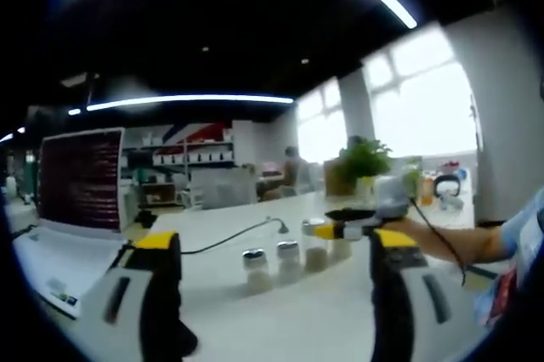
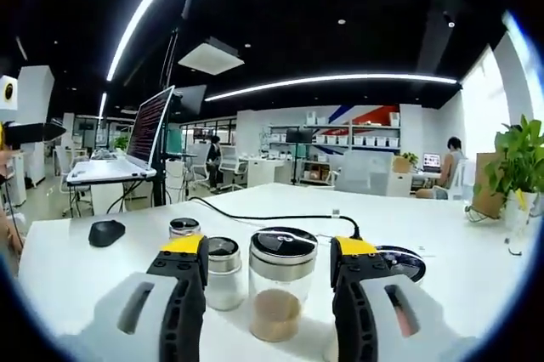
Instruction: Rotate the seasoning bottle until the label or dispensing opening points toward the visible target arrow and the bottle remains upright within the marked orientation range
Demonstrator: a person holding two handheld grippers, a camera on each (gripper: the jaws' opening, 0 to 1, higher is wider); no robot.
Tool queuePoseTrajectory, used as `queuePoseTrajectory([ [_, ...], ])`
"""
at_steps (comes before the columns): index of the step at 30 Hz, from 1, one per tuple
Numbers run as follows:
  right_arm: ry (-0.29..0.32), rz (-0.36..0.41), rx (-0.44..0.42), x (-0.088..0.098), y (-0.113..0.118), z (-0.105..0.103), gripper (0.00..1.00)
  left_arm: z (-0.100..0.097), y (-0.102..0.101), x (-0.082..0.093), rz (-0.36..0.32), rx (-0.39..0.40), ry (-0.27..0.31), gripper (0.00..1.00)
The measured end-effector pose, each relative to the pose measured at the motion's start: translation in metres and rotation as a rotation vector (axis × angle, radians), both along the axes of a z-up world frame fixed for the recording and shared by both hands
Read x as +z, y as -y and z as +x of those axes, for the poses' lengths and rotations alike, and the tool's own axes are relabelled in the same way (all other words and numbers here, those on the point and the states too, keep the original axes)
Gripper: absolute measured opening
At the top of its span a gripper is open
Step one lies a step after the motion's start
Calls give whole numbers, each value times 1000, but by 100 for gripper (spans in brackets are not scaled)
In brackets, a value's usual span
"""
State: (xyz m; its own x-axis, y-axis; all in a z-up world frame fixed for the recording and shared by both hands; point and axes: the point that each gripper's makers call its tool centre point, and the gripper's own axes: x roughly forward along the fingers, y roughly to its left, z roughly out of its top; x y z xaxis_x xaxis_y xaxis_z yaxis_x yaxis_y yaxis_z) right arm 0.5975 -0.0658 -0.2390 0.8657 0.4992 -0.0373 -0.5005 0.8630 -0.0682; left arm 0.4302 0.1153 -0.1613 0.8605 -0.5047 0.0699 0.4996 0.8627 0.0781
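Several glass seasoning bottles stand in a row on the white table [image 1: 280, 319]. In the right gripper view the nearest bottle [image 2: 281, 285], with a black and chrome lid and brown powder inside, stands upright between the jaws of my right gripper [image 2: 270, 251]. The jaws are open, with a gap on each side of the bottle. In the left gripper view the right gripper [image 1: 333, 229] reaches in from the right at the row's far end bottle [image 1: 340, 249]. My left gripper [image 1: 274, 243] is open and holds nothing, short of the bottles [image 1: 256, 267].
Two more bottles [image 2: 223, 273] [image 2: 184, 228] stand left of the framed one. A black mouse [image 2: 106, 232], a cable [image 2: 280, 213] and a dark round disc [image 2: 401, 262] lie on the table. An open laptop [image 1: 81, 179] sits at the left, a potted plant [image 2: 517, 166] at the right.
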Motion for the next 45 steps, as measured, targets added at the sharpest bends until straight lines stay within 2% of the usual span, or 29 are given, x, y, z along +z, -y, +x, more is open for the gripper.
queuePoseTrajectory([
  [8, 1, 5, -15, -2, -4, 4, 58, 1, -1, -1, -3, 1, -4, 97],
  [25, -9, -27, -110, -12, -10, 17, 56, 1, -3, -1, -7, 0, -8, 97],
  [30, -15, -23, -136, -13, -7, 23, 56, 1, -4, -1, -10, 0, -8, 97],
  [36, -50, 27, -149, -19, -5, 31, 56, 2, -6, -1, -11, 4, -10, 97],
  [40, -47, -4, -165, -23, -5, 35, 54, 3, -6, -1, -8, 4, -10, 96],
  [45, -44, 2, -165, -22, -6, 36, 53, 3, -6, 0, -9, 3, -9, 96],
])
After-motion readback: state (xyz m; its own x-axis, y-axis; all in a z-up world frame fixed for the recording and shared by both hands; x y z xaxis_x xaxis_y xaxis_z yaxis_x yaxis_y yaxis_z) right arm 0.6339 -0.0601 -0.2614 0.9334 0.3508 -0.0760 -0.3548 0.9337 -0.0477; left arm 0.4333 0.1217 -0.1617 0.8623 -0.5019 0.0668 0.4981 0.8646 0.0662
